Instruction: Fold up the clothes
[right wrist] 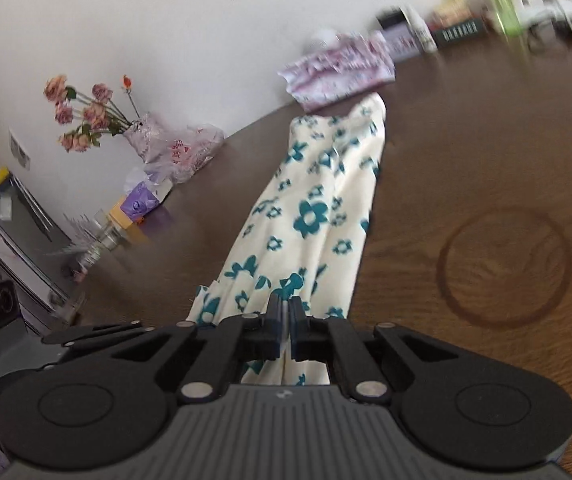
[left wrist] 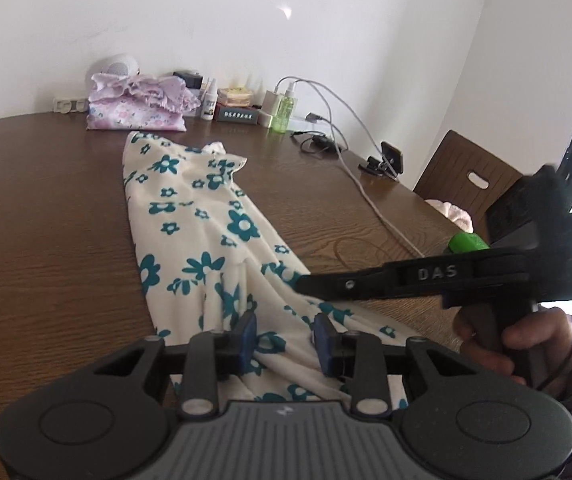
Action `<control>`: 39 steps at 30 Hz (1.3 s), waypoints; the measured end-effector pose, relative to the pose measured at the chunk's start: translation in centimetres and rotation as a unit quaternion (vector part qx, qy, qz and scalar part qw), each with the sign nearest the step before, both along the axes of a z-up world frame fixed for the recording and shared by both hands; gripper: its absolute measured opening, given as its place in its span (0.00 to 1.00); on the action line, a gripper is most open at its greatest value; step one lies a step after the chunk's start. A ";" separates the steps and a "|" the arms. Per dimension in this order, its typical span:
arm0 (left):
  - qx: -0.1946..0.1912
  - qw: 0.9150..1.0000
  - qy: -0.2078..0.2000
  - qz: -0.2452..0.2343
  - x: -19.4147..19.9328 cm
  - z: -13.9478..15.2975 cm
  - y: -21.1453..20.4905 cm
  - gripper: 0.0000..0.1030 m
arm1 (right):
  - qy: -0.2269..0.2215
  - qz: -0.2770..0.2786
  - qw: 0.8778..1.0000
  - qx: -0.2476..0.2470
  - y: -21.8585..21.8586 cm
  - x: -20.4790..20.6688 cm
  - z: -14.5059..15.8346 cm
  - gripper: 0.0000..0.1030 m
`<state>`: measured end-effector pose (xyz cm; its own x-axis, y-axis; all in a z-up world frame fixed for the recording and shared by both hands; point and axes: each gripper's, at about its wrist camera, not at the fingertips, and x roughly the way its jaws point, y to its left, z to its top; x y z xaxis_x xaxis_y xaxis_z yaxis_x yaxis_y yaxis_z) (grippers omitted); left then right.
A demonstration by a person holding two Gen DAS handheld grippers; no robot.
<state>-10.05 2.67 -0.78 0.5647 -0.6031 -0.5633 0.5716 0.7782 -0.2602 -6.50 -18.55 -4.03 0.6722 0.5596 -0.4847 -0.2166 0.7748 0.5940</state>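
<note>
- Right gripper point(right wrist: 284, 326) fingers pinch the floral garment's point(left wrist: 206, 240) near hem; keep that hold.
- Left gripper point(left wrist: 284, 338) fingers are spread astride the cloth (not pinching yet); close before lifting off the table point(left wrist: 46, 220).

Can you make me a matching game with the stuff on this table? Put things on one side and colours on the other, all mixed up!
Things:
1. flowery cloth
2. spray bottle
3. table
4. folded clothes

Colours:
A. brown
B. pink and purple
C. cream with teal flowers
D. green

Pairs: 1-C, 2-D, 3-A, 4-B
</note>
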 end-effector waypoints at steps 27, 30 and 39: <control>0.027 1.000 -0.003 -0.004 -0.4 -0.9 0.0 0.36 | -0.109 0.062 0.974 -0.190 4.7 -6.7 2.2 0.28; 0.028 1.000 -0.006 -0.003 -0.5 -0.9 -0.1 0.36 | -0.108 0.065 0.972 -0.196 4.8 -6.8 2.1 0.28; -0.020 0.998 -0.053 -0.002 -1.5 2.0 3.0 0.48 | -0.111 0.067 0.970 -0.206 4.8 -6.9 2.4 0.29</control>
